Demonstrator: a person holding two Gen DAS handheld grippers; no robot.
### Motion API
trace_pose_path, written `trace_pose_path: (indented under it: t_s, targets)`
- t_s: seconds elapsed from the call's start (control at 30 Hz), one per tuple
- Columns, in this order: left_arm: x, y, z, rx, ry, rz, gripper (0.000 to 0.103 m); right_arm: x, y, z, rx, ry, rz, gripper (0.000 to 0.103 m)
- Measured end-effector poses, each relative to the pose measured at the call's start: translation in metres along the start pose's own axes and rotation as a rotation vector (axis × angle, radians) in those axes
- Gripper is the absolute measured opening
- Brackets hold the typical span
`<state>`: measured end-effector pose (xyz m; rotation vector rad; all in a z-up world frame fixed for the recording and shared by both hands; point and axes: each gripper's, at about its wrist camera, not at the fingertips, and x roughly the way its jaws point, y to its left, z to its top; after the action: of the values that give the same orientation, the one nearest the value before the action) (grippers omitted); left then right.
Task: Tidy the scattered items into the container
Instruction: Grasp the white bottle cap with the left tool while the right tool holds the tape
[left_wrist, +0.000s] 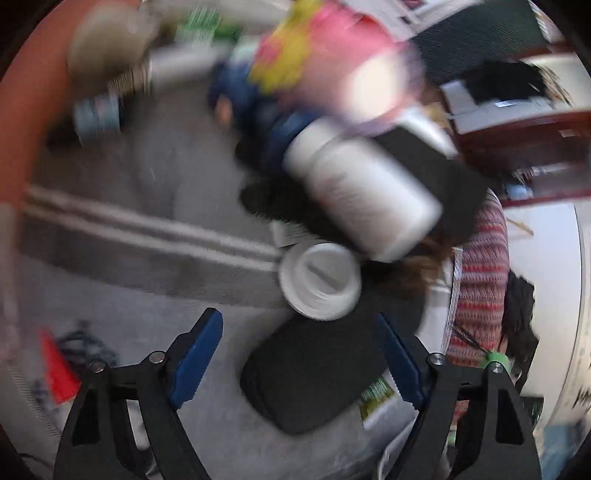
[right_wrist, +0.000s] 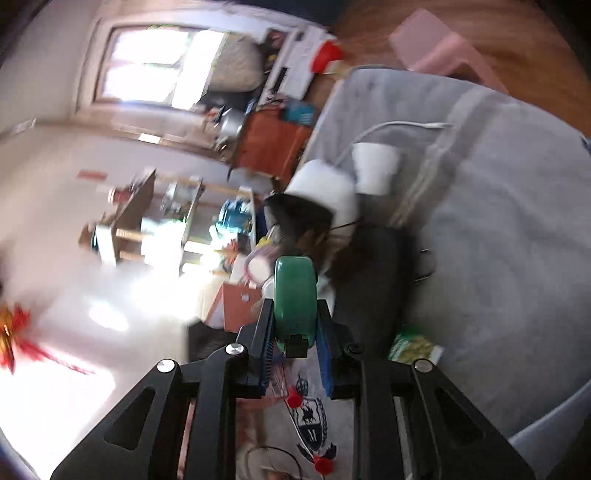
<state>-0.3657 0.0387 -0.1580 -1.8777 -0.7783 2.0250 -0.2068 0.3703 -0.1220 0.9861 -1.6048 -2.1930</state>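
The left wrist view is blurred. My left gripper is open above a grey blanket, its blue pads touching nothing. A black soft pouch lies between and below the fingers. Just beyond it stands a white round jar, and a white bottle lies tilted on dark things. My right gripper is shut on a green flat-sided case, held up in the air. Ahead of it are two white bottles beside a dark bag; whether that bag is the container I cannot tell.
A pink and yellow item and a pale blue roll lie at the far side of the blanket. A red object sits near left. A green packet lies on the blanket; a pink box stands on the wooden floor.
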Motion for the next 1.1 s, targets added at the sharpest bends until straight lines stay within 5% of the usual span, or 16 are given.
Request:
trace_pose_path:
  t_s: [0.3,0.33,0.37,0.53,0.73,0.9,0.93,1.0,1.1]
  targets:
    - [0.026,-0.026,0.007,0.03,-0.055,0.042,0.087,0.009,-0.016,0.005,0.067,0.123,0.052,0.019]
    - [0.03,-0.031,0.005,0.064,-0.051,0.069,0.084,0.009,-0.017,0.0,0.066,0.138,0.05,0.019]
    - [0.033,-0.039,0.002,0.109,-0.058,0.105,0.059,0.012,-0.016,-0.002,0.065,0.148,0.046,0.019]
    - [0.022,-0.037,-0.001,0.113,-0.047,0.112,0.06,0.007,-0.018,-0.007,0.052,0.144,0.011,0.019]
    - [-0.079,-0.014,-0.045,0.077,-0.091,0.039,0.06,0.013,-0.02,-0.008,0.044,0.159,-0.014,0.019]
    - [-0.224,0.007,-0.056,0.046,-0.386,0.049,0.061,0.021,-0.013,-0.019,-0.002,0.198,-0.058,0.019]
    - [-0.248,0.013,-0.047,0.045,-0.445,0.065,0.066,0.022,-0.012,-0.021,-0.015,0.203,-0.067,0.019]
    - [-0.287,0.033,-0.023,0.056,-0.526,0.128,0.096,0.024,-0.006,-0.028,-0.054,0.213,-0.097,0.019]
    - [-0.312,0.075,-0.001,0.001,-0.518,0.236,0.103,0.023,0.01,-0.043,-0.127,0.228,-0.154,0.019]
